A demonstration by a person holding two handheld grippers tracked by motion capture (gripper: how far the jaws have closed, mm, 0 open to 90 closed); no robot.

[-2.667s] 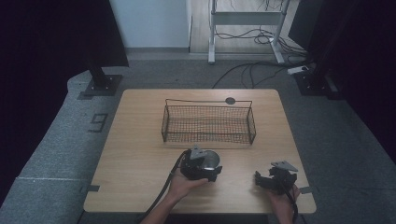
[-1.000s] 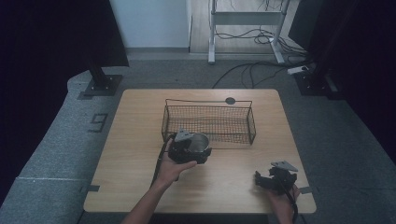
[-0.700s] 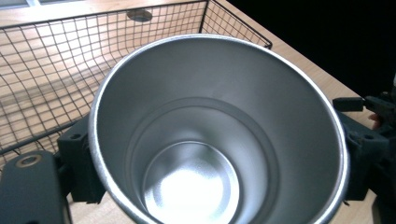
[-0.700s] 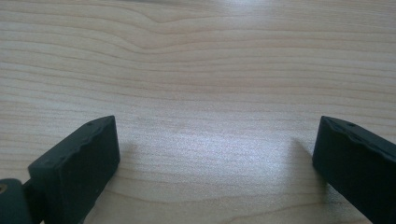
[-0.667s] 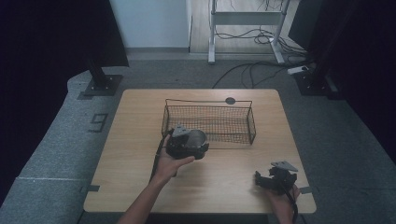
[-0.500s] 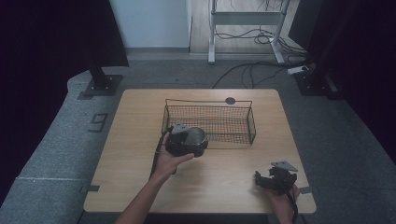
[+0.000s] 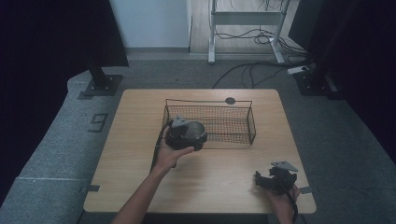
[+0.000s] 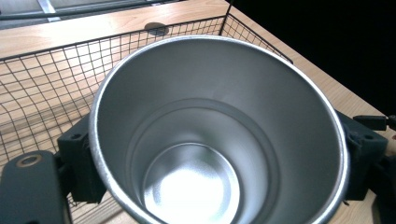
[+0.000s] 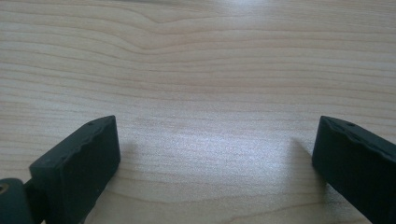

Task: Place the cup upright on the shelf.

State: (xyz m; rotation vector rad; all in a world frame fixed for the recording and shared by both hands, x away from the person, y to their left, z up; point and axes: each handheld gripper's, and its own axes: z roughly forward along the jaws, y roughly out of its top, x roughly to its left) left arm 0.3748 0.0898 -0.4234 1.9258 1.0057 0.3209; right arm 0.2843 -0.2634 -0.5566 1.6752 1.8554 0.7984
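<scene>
1. The left claw [image 7: 186, 136] is clamped on a metal cup [image 8: 219, 135], with one black jaw pressed against each side of the cup's wall.
2. In the high view the cup [image 7: 194, 129] hangs above the wooden surface [image 7: 224, 182], at the near left corner of the wire basket [image 7: 236, 122], over the basket's near rim.
3. In the left claw view the cup's open mouth faces the camera, so its long axis runs along the jaws and its shiny bottom lies at the far end. In the high view the mouth faces upward and tips a little toward the basket.
4. The cup's inside holds nothing.
5. The right claw [image 7: 275, 179] rests low over the surface near its right front corner, well apart from the basket and the cup.
6. In the right claw view its jaws stand wide apart, with only bare wood [image 9: 205, 93] between them.
</scene>
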